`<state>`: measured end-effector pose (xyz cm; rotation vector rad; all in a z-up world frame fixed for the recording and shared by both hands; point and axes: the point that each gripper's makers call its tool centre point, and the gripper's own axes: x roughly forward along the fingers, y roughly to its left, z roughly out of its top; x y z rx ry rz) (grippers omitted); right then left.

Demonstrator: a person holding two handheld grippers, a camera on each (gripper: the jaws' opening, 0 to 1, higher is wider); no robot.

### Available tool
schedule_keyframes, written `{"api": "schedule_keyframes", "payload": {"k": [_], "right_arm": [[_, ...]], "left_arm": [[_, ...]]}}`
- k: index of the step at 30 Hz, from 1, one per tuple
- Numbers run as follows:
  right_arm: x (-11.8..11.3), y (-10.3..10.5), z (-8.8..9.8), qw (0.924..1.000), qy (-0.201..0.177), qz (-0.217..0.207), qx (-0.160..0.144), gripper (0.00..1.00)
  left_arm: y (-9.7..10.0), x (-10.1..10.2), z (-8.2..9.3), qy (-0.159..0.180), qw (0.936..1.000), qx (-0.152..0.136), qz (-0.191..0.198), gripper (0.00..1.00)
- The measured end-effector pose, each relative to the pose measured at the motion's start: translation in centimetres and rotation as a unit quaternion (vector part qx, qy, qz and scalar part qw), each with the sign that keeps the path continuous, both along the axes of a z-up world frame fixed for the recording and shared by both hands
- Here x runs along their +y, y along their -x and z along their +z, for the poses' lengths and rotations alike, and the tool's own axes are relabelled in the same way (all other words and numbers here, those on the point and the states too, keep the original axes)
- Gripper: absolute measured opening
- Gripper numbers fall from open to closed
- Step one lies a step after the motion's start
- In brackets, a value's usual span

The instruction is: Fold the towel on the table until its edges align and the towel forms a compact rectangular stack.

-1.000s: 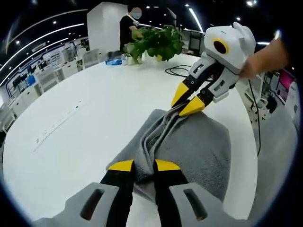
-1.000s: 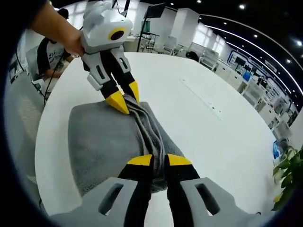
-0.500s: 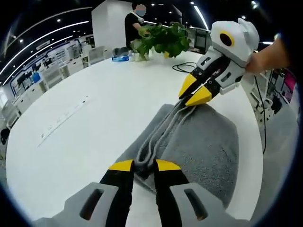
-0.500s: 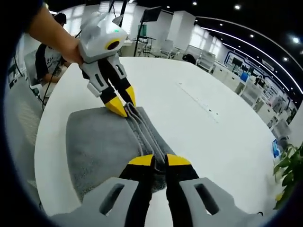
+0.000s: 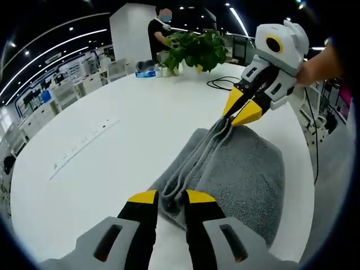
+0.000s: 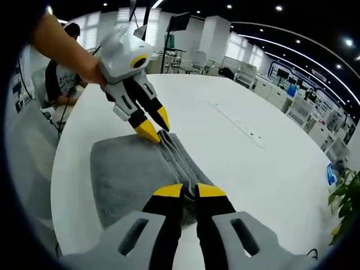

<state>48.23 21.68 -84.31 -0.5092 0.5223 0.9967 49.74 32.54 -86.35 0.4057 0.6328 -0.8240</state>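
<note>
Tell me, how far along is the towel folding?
Midway, I'd say. Done: the grey towel already lies doubled on the white table. In hand: the left gripper and right gripper each pinch an end of its bunched edge, stretched between them. Left: laying that edge over and squaring a compact stack.

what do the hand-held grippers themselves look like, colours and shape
Each hand-held gripper has two black jaws with yellow tips on a pale grey slotted base: left, right. Seen from across, the body is a white moulded shell. A dark sleeve edge shows beside one hand.
</note>
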Motion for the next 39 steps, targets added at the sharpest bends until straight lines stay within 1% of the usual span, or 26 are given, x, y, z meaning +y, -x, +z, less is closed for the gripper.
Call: {"api": "schedule_keyframes", "payload": {"k": [3,5,6,8,11,12,14,15,19,22,24,26,27,29,32,34,36,39], "right_arm": [[0.2,0.5,0.1,0.9999,-0.007,0.006,0.007,0.07],[0.2,0.7,0.0,0.9998,-0.008,0.009,0.013,0.11],[0.4,1.0,-0.1,0.9997,-0.013,0.010,0.021,0.13],[0.2,1.3,-0.3,0.9996,-0.011,0.012,0.025,0.14],[0.2,1.6,-0.5,0.9994,-0.009,0.015,0.029,0.16],[0.2,1.7,-0.6,0.9993,-0.010,0.016,0.032,0.17],[0.2,1.9,-0.8,0.9991,-0.012,0.017,0.037,0.19],[0.1,1.9,-0.8,0.9989,-0.012,0.017,0.041,0.21],[0.0,2.1,-1.6,0.9980,-0.015,0.010,0.060,0.29],[0.2,2.2,-2.0,0.9977,-0.015,0.008,0.065,0.33],[0.5,2.4,-1.8,0.9976,-0.016,0.011,0.067,0.36],[0.7,2.4,-2.1,0.9972,-0.017,0.012,0.072,0.39],[0.8,2.4,-2.3,0.9970,-0.015,0.014,0.074,0.40],[1.0,2.8,-2.5,0.9968,-0.010,0.017,0.077,0.44],[1.3,3.3,-2.7,0.9963,-0.009,0.016,0.084,0.48],[1.5,3.6,-2.9,0.9957,-0.009,0.013,0.092,0.51],[1.7,3.9,-3.0,0.9955,-0.006,0.013,0.094,0.52],[1.6,3.8,-3.5,0.9948,-0.003,0.011,0.101,0.53]], "left_arm": [[0.2,-0.3,0.5,0.013,0.9999,-0.004,-0.007,0.19],[0.5,-0.4,0.7,0.017,0.9998,-0.004,-0.012,0.19],[0.6,-0.5,0.7,0.019,0.9997,-0.004,-0.014,0.19],[0.8,-0.6,0.8,0.021,0.9996,-0.007,-0.018,0.19],[1.2,-0.8,0.9,0.029,0.9993,-0.003,-0.024,0.19],[1.3,-0.9,1.0,0.034,0.9991,-0.002,-0.026,0.19],[2.0,-1.4,1.1,0.053,0.9980,0.015,-0.030,0.20],[2.2,-1.5,1.0,0.056,0.9977,0.020,-0.032,0.21],[3.0,-1.7,0.4,0.045,0.9976,0.025,-0.045,0.24],[3.5,-1.8,0.0,0.043,0.9973,0.032,-0.050,0.29],[3.5,-1.7,-0.2,0.037,0.9974,0.028,-0.055,0.33],[3.5,-1.6,-0.5,0.036,0.9972,0.036,-0.054,0.37],[3.5,-1.6,-0.7,0.032,0.9974,0.038,-0.053,0.39],[3.4,-1.6,-0.8,0.030,0.9974,0.035,-0.055,0.40],[3.2,-1.6,-1.3,0.026,0.9975,0.041,-0.051,0.43],[3.0,-1.5,-1.6,0.014,0.9978,0.037,-0.053,0.44],[2.7,-1.4,-2.0,0.007,0.9980,0.036,-0.051,0.48],[2.4,-1.3,-2.4,0.004,0.9982,0.037,-0.047,0.49]]}}
